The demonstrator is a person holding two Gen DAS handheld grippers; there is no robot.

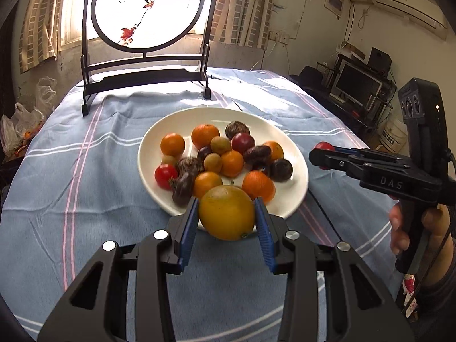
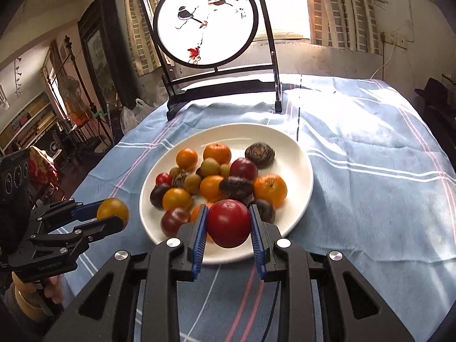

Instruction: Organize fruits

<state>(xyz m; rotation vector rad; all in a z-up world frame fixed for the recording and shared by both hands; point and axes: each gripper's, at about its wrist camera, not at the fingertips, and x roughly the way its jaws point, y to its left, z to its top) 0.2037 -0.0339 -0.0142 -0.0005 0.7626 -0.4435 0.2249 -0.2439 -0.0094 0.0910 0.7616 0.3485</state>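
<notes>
A white plate on the blue striped cloth holds several fruits: oranges, red ones, small green ones and dark brown ones. My left gripper is shut on a yellow-orange citrus fruit at the plate's near edge. It also shows in the right wrist view, left of the plate. My right gripper is shut on a red fruit over the plate's near rim. In the left wrist view the right gripper sits right of the plate with the red fruit in it.
A dark wooden stand with a round painted screen stands at the table's far side, behind the plate. Plastic bags lie off the table's left edge. A monitor and shelves are at the far right.
</notes>
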